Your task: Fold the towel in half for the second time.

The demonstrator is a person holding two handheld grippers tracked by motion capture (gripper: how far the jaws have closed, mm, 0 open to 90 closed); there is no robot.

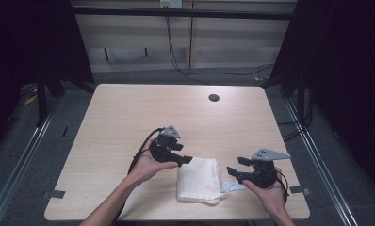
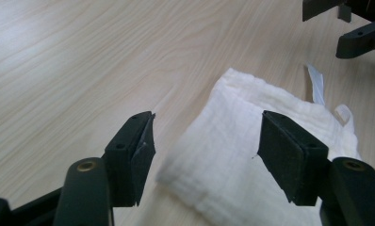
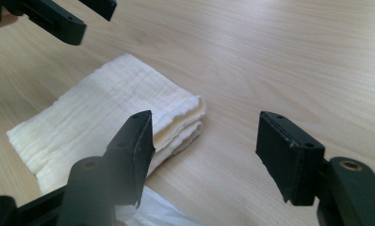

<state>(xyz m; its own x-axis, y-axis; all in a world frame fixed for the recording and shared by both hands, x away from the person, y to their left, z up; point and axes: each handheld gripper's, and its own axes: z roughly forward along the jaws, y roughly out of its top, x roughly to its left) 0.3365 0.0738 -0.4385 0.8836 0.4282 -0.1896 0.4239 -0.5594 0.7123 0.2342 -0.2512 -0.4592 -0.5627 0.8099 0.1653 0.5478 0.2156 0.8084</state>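
Here both claws stand released, nothing between their jaws: the left gripper (image 1: 187, 159) at the cloth's (image 1: 199, 179) ten o'clock, the right gripper (image 1: 233, 172) at three. The folded cloth lies near the table's (image 1: 129, 113) front edge, its tag (image 1: 232, 187) partly hidden.

— Carrying everything?
— Light wooden table (image 1: 129, 113), rounded corners, dark round hole (image 1: 214, 98) near far edge.
— Lying on it?
— Folded white cloth (image 1: 199, 180) near front edge, flat, layered, with pale label (image 1: 232, 186) sticking out on its right.
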